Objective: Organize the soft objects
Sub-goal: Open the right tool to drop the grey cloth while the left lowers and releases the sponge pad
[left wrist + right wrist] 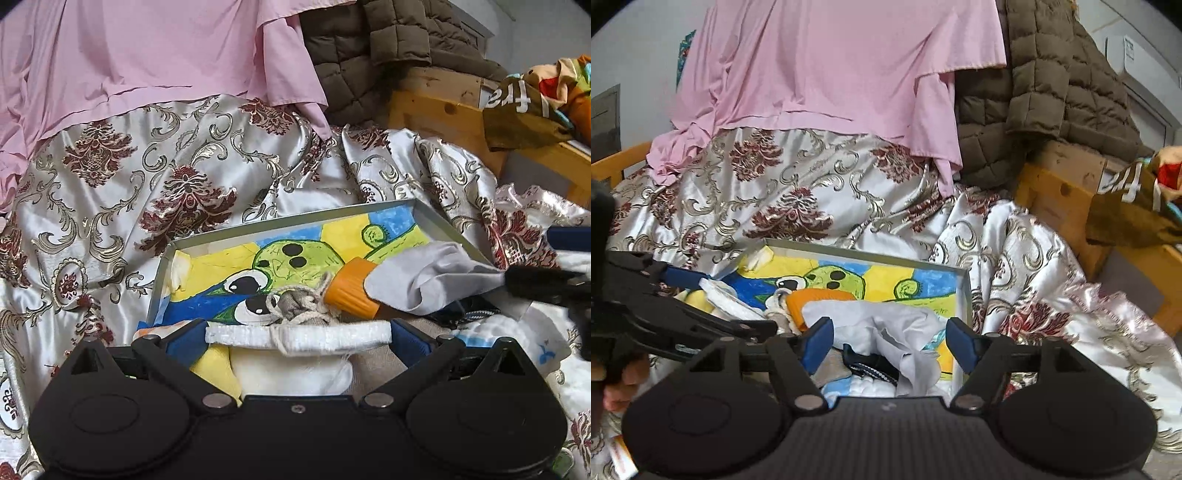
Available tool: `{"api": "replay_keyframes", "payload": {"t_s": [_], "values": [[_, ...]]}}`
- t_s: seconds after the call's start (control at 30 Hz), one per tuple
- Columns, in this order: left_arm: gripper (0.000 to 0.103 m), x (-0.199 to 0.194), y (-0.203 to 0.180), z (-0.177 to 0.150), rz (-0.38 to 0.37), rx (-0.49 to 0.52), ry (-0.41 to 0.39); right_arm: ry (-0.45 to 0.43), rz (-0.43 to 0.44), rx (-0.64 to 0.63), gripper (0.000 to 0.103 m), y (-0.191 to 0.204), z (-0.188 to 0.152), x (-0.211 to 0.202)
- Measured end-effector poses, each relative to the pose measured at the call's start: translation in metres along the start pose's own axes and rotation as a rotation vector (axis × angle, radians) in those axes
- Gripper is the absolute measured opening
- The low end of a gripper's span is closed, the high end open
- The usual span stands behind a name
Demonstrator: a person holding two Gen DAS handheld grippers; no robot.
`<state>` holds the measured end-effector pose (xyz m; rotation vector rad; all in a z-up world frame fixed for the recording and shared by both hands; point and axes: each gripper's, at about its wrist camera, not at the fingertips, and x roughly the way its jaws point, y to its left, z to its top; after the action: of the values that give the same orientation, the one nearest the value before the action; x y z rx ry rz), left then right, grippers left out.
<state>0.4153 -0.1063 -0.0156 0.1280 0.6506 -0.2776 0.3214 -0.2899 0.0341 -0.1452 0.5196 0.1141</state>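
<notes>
A shallow box (436, 218) with a yellow, blue and green cartoon picture on its floor lies on the patterned bedspread. In it lie a grey cloth (417, 280), an orange ribbed piece (349, 288) and a beige drawstring pouch (299, 306). My left gripper (297, 338) is open, its blue pads on either end of a white woven band (295, 334); a white soft item sits below the band. My right gripper (888, 341) is open and empty over the grey cloth (886, 325) and a dark strap (871, 363) at the box's near right (964, 295).
A pink sheet (147, 55) and a brown quilted jacket (369, 48) hang behind the box. A wooden bed frame (436, 107) with colourful fabric (535, 107) stands at the right. The satin bedspread (129, 184) is rumpled around the box.
</notes>
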Motion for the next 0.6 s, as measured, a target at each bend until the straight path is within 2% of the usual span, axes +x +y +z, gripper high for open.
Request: {"api": "replay_keyframes", "payload": {"t_s": [0.47, 0.6], "values": [[0.102, -0.002, -0.01, -0.006, 0.064, -0.001, 0.01, -0.029, 0.003, -0.004, 0.08, -0.005, -0.005, -0.039], [0.102, -0.001, -0.009, -0.01, 0.067, -0.02, -0.018, -0.037, 0.002, 0.011, 0.082, -0.009, -0.009, -0.046]]}}
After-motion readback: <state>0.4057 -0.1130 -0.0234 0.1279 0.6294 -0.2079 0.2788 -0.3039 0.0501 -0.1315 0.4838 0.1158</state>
